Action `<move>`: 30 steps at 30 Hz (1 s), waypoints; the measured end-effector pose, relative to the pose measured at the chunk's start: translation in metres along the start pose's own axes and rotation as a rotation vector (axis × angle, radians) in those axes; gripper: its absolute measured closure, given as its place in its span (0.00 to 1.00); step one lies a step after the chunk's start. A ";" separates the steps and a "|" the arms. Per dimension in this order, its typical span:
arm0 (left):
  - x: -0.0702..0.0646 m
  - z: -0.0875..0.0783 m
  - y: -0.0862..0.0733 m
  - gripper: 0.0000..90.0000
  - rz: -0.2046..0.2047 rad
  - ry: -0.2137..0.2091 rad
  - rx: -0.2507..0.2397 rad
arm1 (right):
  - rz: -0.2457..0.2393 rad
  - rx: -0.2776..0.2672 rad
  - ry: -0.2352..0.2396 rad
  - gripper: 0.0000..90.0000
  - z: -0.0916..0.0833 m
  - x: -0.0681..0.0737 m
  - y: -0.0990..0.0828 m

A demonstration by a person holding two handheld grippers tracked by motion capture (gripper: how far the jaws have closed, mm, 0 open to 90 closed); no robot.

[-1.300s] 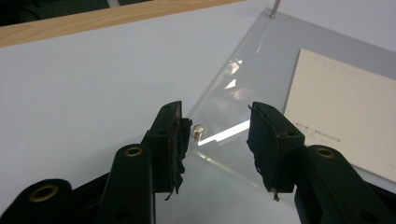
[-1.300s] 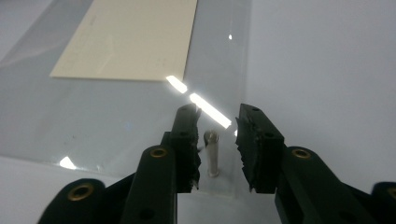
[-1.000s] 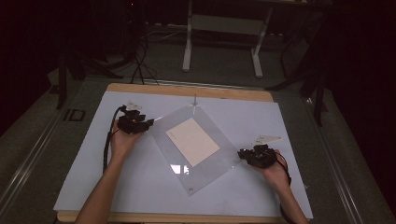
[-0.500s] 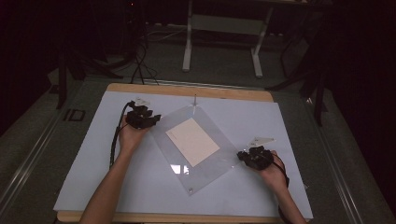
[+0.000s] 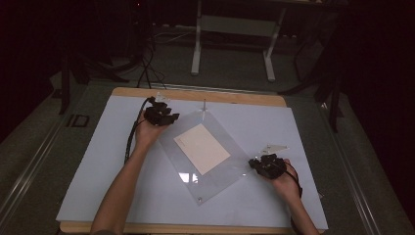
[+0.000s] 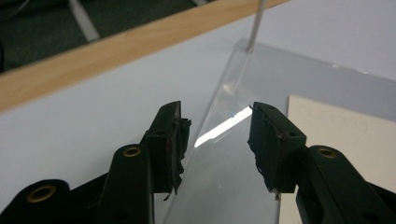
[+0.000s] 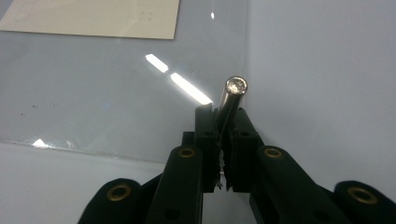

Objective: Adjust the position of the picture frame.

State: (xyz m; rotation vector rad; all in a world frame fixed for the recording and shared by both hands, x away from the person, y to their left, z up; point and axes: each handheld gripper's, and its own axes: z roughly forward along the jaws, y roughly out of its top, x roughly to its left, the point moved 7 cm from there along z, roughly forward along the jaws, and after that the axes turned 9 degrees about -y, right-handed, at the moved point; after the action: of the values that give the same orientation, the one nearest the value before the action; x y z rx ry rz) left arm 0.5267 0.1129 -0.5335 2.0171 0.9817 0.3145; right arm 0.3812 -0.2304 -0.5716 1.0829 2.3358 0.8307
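Note:
A clear plastic plate point(image 5: 215, 181) lies tilted on the pale blue mat point(image 5: 98, 166), with a cream paper sheet point(image 5: 201, 148) on it. A thin metal pin point(image 5: 204, 105) stands upright at the plate's far corner. My left gripper point(image 5: 171, 118) is open over the plate's upper left edge point(image 6: 205, 121), jaws astride that edge without touching it, the far pin point(image 6: 256, 23) just ahead. My right gripper point(image 5: 252, 163) is at the plate's right corner, shut on a shiny metal pin point(image 7: 232, 100) that stands up between its jaws.
The mat covers a wooden table whose far edge point(image 6: 93, 56) runs just behind the left gripper. A small fastener point(image 5: 199, 199) marks the plate's near corner. A white metal frame point(image 5: 232, 29) stands on the floor beyond the table.
The left hand has moved away from the person and to the right, along the plate's edge toward its far corner. The right hand has stayed put at the right corner.

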 end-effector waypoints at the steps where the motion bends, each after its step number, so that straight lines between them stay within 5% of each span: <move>1: -0.002 0.004 0.004 0.62 0.008 -0.006 0.000 | 0.000 0.000 -0.001 0.95 0.000 0.000 0.000; 8: -0.011 0.035 0.026 0.64 0.057 -0.027 0.030 | 0.003 0.001 0.002 0.95 0.000 0.000 0.000; 16: -0.015 0.081 0.041 0.66 0.025 -0.063 0.035 | 0.006 -0.004 -0.002 0.95 0.000 0.000 0.000; 20: -0.017 0.103 0.044 0.66 0.012 -0.048 0.056 | 0.012 -0.013 -0.005 0.95 0.000 0.000 -0.001; 30: -0.017 0.130 0.051 0.72 -0.026 -0.045 0.055 | 0.022 -0.027 -0.008 0.95 0.000 0.000 -0.002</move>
State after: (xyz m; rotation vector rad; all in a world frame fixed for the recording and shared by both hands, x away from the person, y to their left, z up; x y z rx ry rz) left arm 0.6121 0.0069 -0.5703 2.0499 0.9977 0.2292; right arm 0.3803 -0.2310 -0.5728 1.1001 2.3032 0.8623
